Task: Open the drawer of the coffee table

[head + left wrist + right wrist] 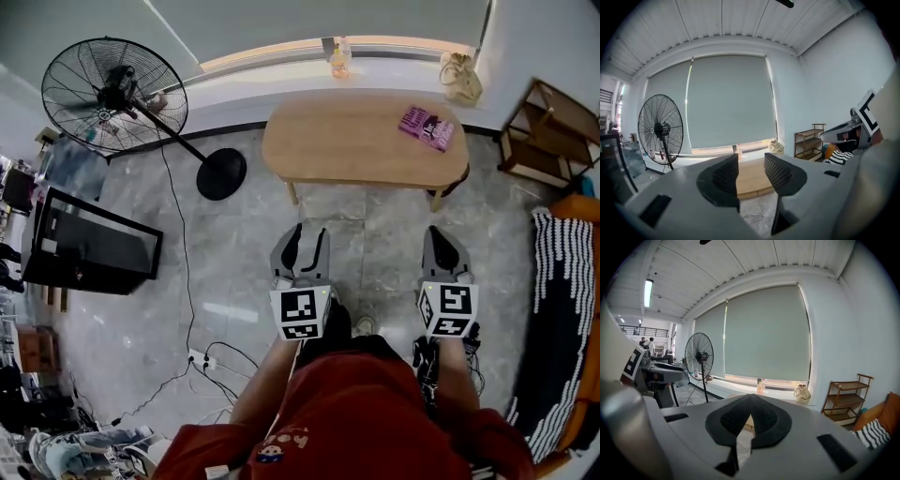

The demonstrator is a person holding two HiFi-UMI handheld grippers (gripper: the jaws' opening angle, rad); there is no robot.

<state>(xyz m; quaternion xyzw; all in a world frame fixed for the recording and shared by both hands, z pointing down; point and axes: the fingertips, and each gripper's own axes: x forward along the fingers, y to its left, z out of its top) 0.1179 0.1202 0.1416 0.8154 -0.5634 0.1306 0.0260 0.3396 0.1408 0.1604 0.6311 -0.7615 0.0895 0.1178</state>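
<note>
Coffee table [366, 141]: oval wooden top, standing on the floor ahead of both grippers and well apart from their tips; drawer not discernible.
Left gripper [302, 234]: jaws spread, nothing between them, pointed toward the table.
Right gripper [444, 236]: level with the left one; jaws pressed together at the tips, empty.
Purple book [427, 127]: lying on the tabletop, straight ahead of the right gripper.
Standing fan [114, 94]: ahead and left of the left gripper.
Bottle [338, 62], bag [460, 79]: on the window ledge beyond the table.
</note>
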